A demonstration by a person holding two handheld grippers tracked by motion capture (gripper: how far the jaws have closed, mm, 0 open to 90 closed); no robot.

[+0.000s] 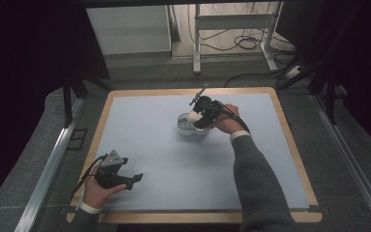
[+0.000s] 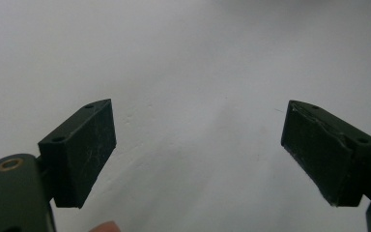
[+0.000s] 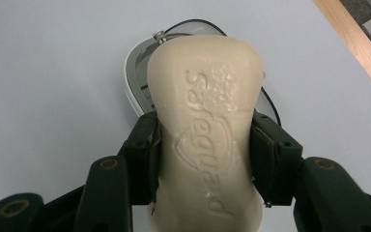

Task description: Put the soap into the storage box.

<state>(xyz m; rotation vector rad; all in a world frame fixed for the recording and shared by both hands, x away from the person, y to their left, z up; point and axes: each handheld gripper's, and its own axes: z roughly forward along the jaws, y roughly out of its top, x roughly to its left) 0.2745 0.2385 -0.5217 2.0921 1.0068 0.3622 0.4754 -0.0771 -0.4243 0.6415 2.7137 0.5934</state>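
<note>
A cream bar of soap (image 3: 205, 130) with raised lettering is clamped at its waist between the black jaws of my right gripper (image 3: 203, 154). Behind and under it lies a white soap dish (image 3: 137, 79) with a dark rim. From above, the right gripper (image 1: 196, 117) holds the soap (image 1: 192, 116) over the pale dish (image 1: 186, 126) near the middle of the mat. My left gripper (image 1: 136, 179) rests low at the front left, jaws wide apart. Its own view has the left gripper (image 2: 198, 154) over bare mat with nothing between the pads (image 2: 84, 150).
The blue-grey mat (image 1: 174, 164) lies on a wooden-edged table (image 1: 290, 145). Metal rails run along both sides. A white frame and cables (image 1: 241, 43) stand on the floor beyond the far edge.
</note>
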